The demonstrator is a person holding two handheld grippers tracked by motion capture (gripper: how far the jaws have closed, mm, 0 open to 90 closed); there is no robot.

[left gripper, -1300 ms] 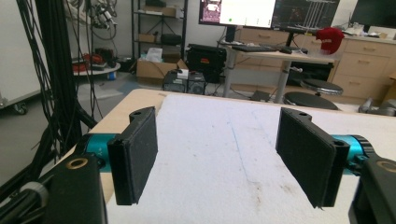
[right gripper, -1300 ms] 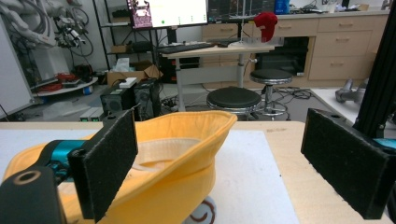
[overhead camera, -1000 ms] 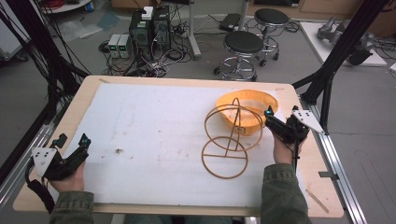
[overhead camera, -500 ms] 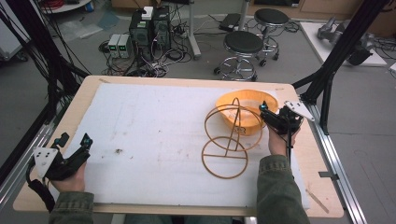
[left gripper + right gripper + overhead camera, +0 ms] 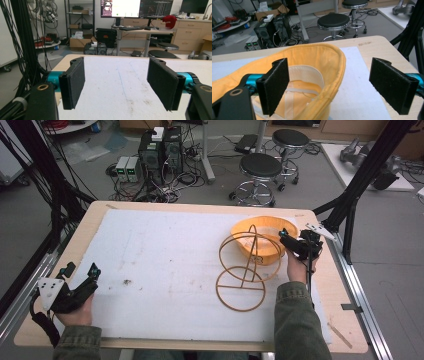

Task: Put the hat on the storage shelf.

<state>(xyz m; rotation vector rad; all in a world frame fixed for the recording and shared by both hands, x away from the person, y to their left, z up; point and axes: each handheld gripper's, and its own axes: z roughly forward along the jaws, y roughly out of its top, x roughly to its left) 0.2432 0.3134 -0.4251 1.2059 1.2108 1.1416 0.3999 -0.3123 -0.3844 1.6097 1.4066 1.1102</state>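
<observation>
- Your right gripper (image 5: 286, 238) sits at the near right rim of the yellow fabric hat (image 5: 257, 239), which lies upturned at the far right of the white mat (image 5: 150, 260), partly behind the wire stand (image 5: 245, 270).
- In the right gripper view, the hat's rim (image 5: 332, 75) runs between your jaws: one pad (image 5: 274, 85) is inside the hat, the other (image 5: 393, 85) well outside over the mat.
- Those jaws have just begun closing yet stand widely spread; neither pad presses the fabric, so nothing is held.
- To grip well, I'd bring the rim deep between the pads, then pinch the rolled edge squarely.
- Lift clear of the stand's wire loops; snagging looks likely.
- Your left gripper (image 5: 80, 280) rests at the mat's near left corner, fingers (image 5: 72, 82) spread wide, holding nothing.
</observation>
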